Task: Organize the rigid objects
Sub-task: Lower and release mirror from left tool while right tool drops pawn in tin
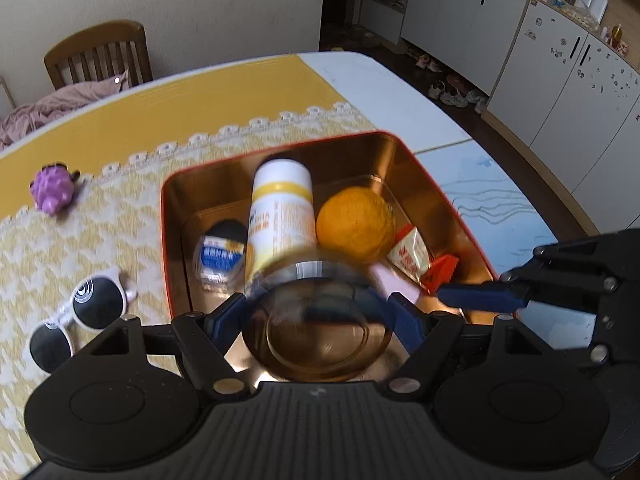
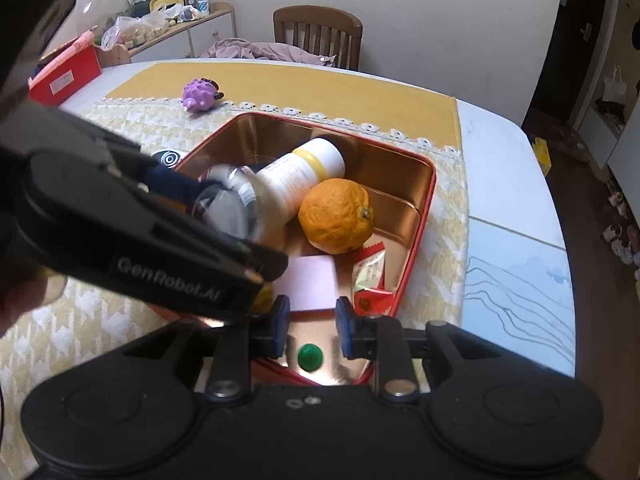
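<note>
A red tin (image 1: pixel 416 168) with a gold inside sits on the yellow patterned cloth. In it lie a white and yellow bottle (image 1: pixel 282 216), an orange (image 1: pixel 354 224), a small round container (image 1: pixel 218 258), snack packets (image 1: pixel 412 256) and a pink card (image 2: pixel 308 284). My left gripper (image 1: pixel 320 312) is shut on a clear glass jar (image 1: pixel 320 328) and holds it over the tin's near end. In the right wrist view the jar (image 2: pixel 228 204) leans against the bottle (image 2: pixel 300 180). My right gripper (image 2: pixel 312 320) is open and empty over the tin's near edge (image 2: pixel 416 240), above a green ball (image 2: pixel 310 357).
White sunglasses (image 1: pixel 76 320) lie on the cloth left of the tin. A purple toy (image 1: pixel 54 192) sits further back. A wooden chair (image 1: pixel 100 54) with pink cloth stands behind the table. A red box (image 2: pixel 64 76) is at the table's far left corner.
</note>
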`<state>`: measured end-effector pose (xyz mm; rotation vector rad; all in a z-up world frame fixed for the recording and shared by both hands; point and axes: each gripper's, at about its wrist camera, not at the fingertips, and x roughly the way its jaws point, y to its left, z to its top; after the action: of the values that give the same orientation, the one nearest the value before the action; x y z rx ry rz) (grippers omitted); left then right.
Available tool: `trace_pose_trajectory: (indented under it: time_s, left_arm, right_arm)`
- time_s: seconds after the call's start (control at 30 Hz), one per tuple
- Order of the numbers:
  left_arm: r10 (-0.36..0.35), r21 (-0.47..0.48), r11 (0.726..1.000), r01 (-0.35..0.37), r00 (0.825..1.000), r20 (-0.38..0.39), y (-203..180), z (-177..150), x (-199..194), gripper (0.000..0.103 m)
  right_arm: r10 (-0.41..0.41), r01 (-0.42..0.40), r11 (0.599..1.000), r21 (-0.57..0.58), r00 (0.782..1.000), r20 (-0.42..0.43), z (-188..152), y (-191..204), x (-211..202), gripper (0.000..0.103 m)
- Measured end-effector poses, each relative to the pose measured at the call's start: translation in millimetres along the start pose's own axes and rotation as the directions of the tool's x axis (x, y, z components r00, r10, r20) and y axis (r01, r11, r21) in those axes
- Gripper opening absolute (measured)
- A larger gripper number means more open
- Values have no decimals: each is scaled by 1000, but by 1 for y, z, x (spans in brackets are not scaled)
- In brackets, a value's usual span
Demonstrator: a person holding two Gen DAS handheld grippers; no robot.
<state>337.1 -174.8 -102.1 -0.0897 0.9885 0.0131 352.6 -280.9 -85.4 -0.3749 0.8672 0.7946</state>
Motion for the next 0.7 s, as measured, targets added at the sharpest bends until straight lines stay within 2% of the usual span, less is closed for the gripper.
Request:
trace_pose_trajectory:
  time_s: [0.3,0.7]
  left_arm:
    - [-12,-11,1000,12,1000,16,2,-5,-9,76]
    - [-52,2,999,53,992,111,4,-15,-56,76]
  right_arm:
    - [13,-13,1000,1,1000,12,-3,-1,-8,31]
    - [31,-33,999,30,997,68,-3,2,-31,66]
